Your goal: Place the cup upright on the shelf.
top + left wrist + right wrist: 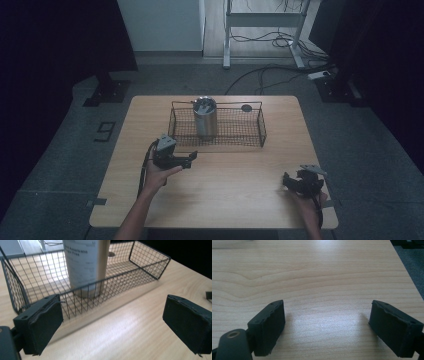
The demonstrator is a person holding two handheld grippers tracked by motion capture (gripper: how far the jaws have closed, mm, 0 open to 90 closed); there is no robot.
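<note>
High view: wooden tabletop [225, 190] with a black wire basket [260, 131] at the far middle. Metal cylinder can [205, 118] stands upright inside the basket, toward its left half, with a printed label facing the left tool's camera. Small dark round object [246, 107] sits just past the basket's far rim, right of the can; can't tell what it is.

Left tool [189, 159] held in the person's left hand [159, 175], just near-left of the basket's near wall, pointing right along it, jaws apart, nothing between them. Left gripper view: both black pads spread wide, bare tabletop between, basket wall just beyond, can behind the mesh, not touched.

Right tool [289, 181] in the right hand [312, 202] at the near right corner of the tabletop, well apart from the basket and can. Right gripper view: jaws wide apart over bare wood grain, holding nothing, the tabletop's right edge and grey floor [412, 267] at the far right

Floor around the tabletop is grey, with cables [265, 75] and a white frame [262, 20] far behind
</note>
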